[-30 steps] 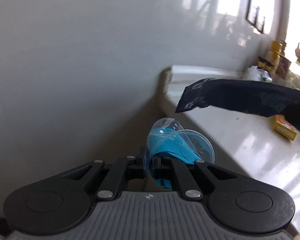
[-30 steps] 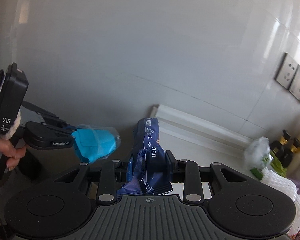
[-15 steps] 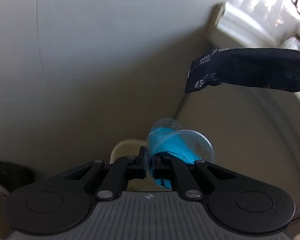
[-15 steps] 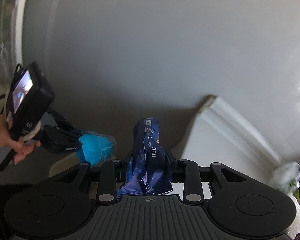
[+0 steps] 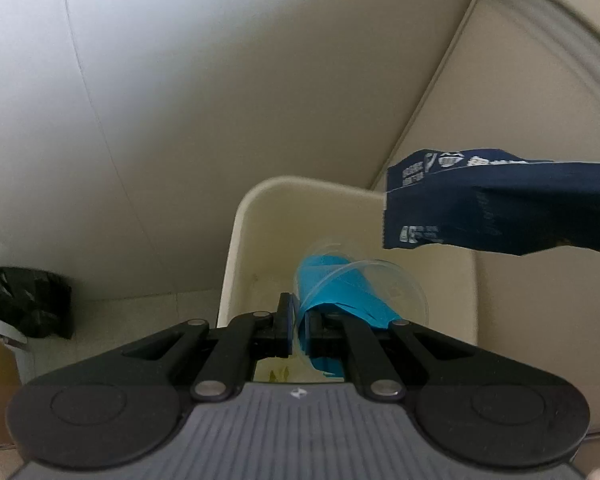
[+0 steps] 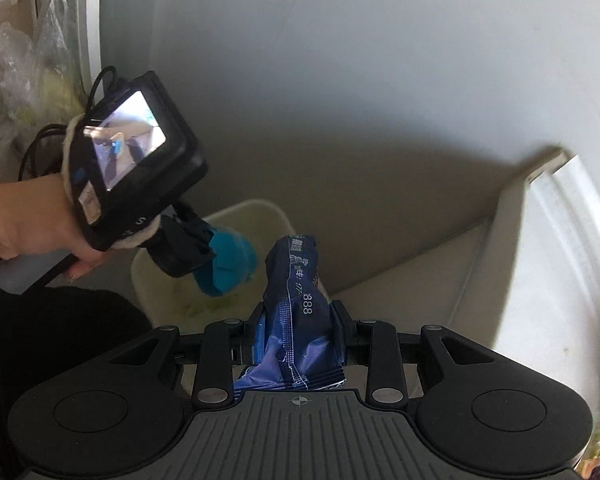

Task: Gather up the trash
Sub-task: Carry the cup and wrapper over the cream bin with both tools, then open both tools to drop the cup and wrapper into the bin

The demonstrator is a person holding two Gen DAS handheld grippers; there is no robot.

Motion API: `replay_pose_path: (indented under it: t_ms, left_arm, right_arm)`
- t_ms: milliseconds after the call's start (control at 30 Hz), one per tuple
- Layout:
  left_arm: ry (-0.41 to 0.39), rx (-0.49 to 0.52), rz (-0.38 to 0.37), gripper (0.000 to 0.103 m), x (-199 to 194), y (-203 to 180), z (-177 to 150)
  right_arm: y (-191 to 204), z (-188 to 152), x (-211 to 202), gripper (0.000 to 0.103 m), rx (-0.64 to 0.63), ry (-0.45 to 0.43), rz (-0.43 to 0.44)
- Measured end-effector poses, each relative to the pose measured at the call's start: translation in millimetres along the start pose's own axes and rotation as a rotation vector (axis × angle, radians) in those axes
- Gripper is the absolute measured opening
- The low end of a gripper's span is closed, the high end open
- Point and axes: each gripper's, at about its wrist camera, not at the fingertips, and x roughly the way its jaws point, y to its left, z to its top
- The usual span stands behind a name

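Note:
My left gripper (image 5: 298, 320) is shut on the rim of a clear plastic cup (image 5: 364, 284) with crumpled blue paper inside. It hangs over the open mouth of a cream waste bin (image 5: 236, 240) on the floor. In the right wrist view the same left gripper (image 6: 204, 248) and the cup (image 6: 230, 266) hover above the bin (image 6: 276, 212), held by a person's hand (image 6: 32, 220). My right gripper (image 6: 298, 320) is shut on a dark blue snack wrapper (image 6: 296, 300), just right of the bin. That wrapper (image 5: 500, 216) juts in from the right in the left wrist view.
A white counter edge (image 6: 552, 248) and its cabinet side stand to the right of the bin. A black bag-lined bin (image 5: 28, 304) sits at the far left on the floor. Clear plastic bags (image 6: 28, 72) lean by the wall at upper left. A grey wall rises behind.
Both grippers have dropped from counter height and tipped downward. The cream bin has come into view under the cup, and the wrapper has moved closer to it. Neither grip has changed.

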Motion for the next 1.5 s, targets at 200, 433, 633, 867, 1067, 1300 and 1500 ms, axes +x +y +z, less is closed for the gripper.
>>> replay_pose_path:
  t_ms: [200, 433, 633, 867, 1067, 1300, 1500]
  left_arm:
    - [0.055, 0.007, 0.023, 0.004, 39, -6, 15]
    - [0.096, 0.023, 0.039, 0.005, 63, -7, 25]
    - [0.116, 0.043, 0.036, 0.005, 73, -11, 29]
    - [0.128, 0.063, 0.032, 0.006, 83, -13, 4]
    - [0.128, 0.077, 0.021, 0.01, 85, -14, 3]
    - [0.126, 0.095, -0.003, 0.022, 81, -13, 6]
    - [0.113, 0.097, -0.015, 0.053, 79, -10, 6]
  right_arm:
    - [14, 2, 29, 0.03, -0.017, 0.076, 0.015]
    - [41, 8, 64, 0.03, -0.091, 0.169, -0.017]
    - [71, 8, 92, 0.03, -0.178, 0.244, -0.087]
    - [84, 9, 105, 0.031, -0.23, 0.262, -0.117]
    - [76, -2, 109, 0.033, -0.25, 0.259, -0.11]
    - [86, -7, 105, 0.048, -0.287, 0.256, -0.116]
    - [86, -9, 107, 0.071, -0.297, 0.261, -0.127]
